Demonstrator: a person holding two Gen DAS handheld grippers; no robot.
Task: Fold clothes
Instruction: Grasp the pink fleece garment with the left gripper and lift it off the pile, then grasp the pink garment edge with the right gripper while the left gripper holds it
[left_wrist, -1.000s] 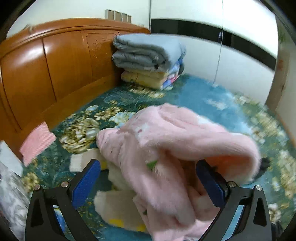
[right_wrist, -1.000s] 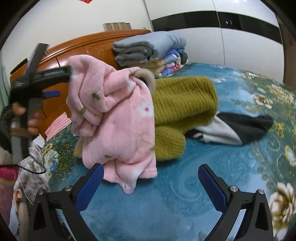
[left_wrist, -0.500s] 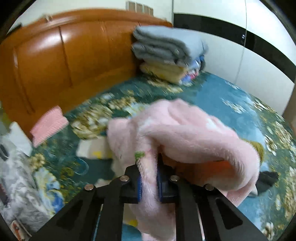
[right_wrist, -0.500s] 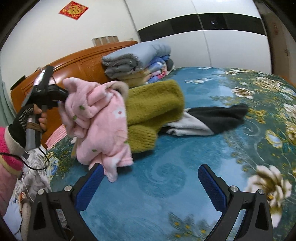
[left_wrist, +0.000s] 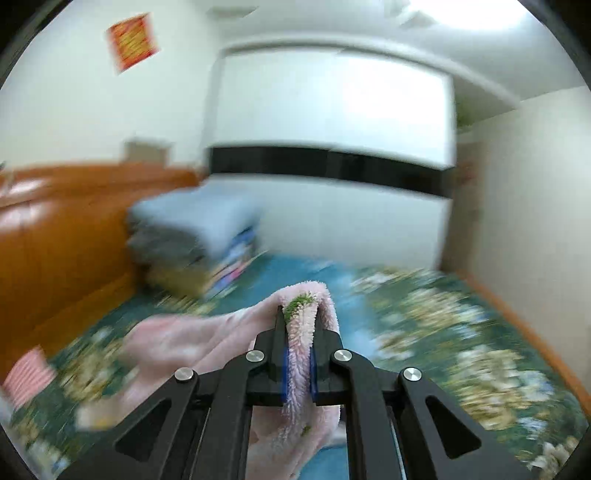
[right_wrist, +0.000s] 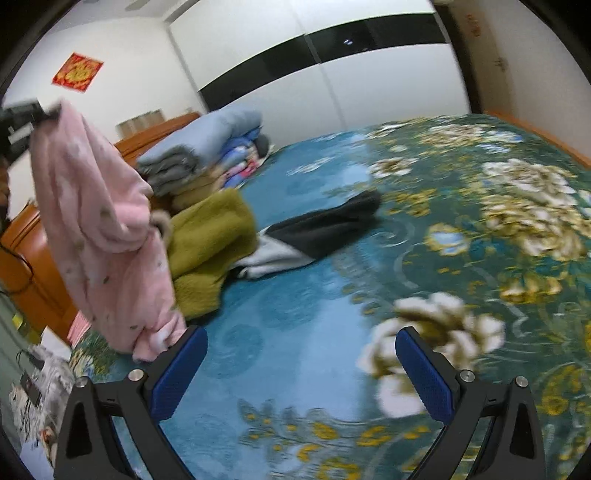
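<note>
My left gripper (left_wrist: 298, 332) is shut on a fluffy pink garment (left_wrist: 192, 343) and holds it up above the bed. In the right wrist view the same pink garment (right_wrist: 107, 236) hangs from the left gripper (right_wrist: 26, 118) at the far left, its hem near the bedspread. My right gripper (right_wrist: 301, 354) is open and empty, low over the teal floral bedspread (right_wrist: 424, 229). An olive-green sweater (right_wrist: 210, 236) and a black-and-white garment (right_wrist: 314, 232) lie on the bed behind the pink one.
A stack of folded blankets (right_wrist: 210, 151) sits against the wooden headboard (left_wrist: 55, 229). A white wardrobe with a black band (left_wrist: 332, 170) stands behind the bed. A pink item (left_wrist: 26, 373) and clutter (right_wrist: 40, 384) lie at the bed's left side.
My left gripper closed on the pink garment and lifted it high off the bed. The right gripper stayed open and swung to the right over the bedspread.
</note>
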